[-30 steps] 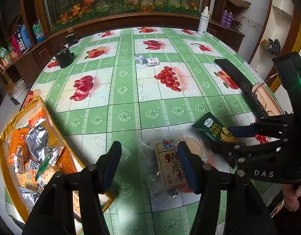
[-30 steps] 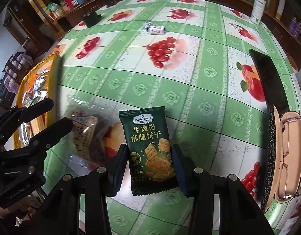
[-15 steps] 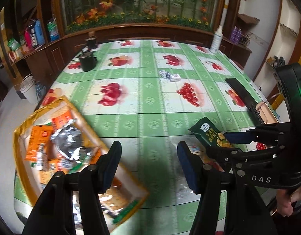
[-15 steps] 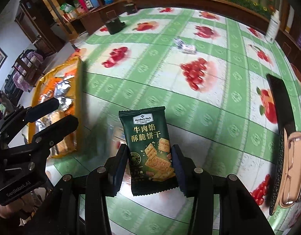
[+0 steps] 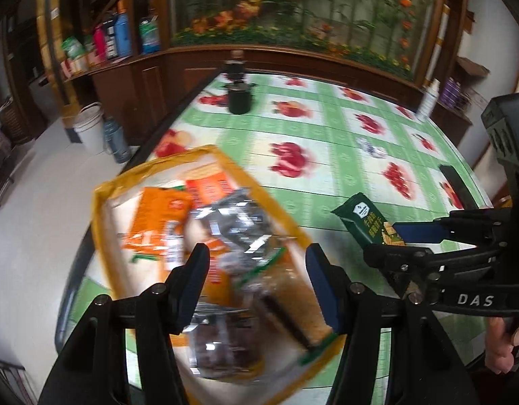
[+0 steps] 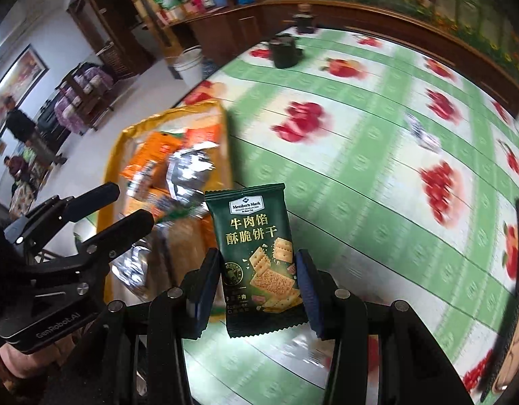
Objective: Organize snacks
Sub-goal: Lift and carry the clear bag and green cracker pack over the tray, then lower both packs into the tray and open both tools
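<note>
My right gripper (image 6: 257, 283) is shut on a dark green cracker packet (image 6: 256, 253) and holds it upright above the table, to the right of the tray; the packet also shows in the left wrist view (image 5: 367, 219). My left gripper (image 5: 256, 287) is open and empty, hovering over a yellow tray (image 5: 104, 195) filled with orange and silver snack packets (image 5: 225, 222). In the right wrist view the tray (image 6: 112, 148) lies left of the held packet, with the left gripper (image 6: 127, 202) open above its near end.
The table has a green fruit-pattern cloth (image 5: 326, 155). A black cup (image 5: 239, 99), a small wrapped snack (image 5: 370, 146), a white bottle (image 5: 428, 101) and a black flat object (image 5: 456, 182) lie farther back. The table's left edge runs beside the tray; a bucket (image 5: 89, 128) stands on the floor.
Both grippers have swung left toward the tray. The left gripper left the clear plum packet and now hovers open over the tray. The right gripper still holds the green packet.
</note>
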The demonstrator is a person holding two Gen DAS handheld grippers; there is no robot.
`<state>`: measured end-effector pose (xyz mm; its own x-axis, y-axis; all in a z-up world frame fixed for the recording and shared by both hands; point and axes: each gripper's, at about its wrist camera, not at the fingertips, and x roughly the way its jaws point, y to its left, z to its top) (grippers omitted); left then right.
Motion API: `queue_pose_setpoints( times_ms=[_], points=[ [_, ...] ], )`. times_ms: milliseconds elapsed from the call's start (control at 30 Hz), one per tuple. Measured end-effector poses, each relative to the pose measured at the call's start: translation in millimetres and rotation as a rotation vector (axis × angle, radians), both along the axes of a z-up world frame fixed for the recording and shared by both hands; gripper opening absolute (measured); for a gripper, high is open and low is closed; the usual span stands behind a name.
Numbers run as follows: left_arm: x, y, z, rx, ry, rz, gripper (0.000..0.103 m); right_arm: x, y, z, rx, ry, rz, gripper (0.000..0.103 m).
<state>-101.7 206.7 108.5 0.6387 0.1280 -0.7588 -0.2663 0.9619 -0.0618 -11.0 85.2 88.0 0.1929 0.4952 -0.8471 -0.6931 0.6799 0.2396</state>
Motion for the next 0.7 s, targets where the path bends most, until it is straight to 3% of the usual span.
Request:
queue_pose_setpoints(
  times_ms=[433, 700],
  points=[
    [-5.7, 53.2, -22.1, -0.115, 0.0, 0.098, 0.058, -6.7, 79.7, 5.2, -0.055, 0.005, 0.111, 0.049],
    [2.4, 66.8, -32.7, -0.162, 0.009, 0.119, 0.058, -0.6, 88.3, 6.1, -0.081, 0.021, 0.095, 0.049]
  ],
)
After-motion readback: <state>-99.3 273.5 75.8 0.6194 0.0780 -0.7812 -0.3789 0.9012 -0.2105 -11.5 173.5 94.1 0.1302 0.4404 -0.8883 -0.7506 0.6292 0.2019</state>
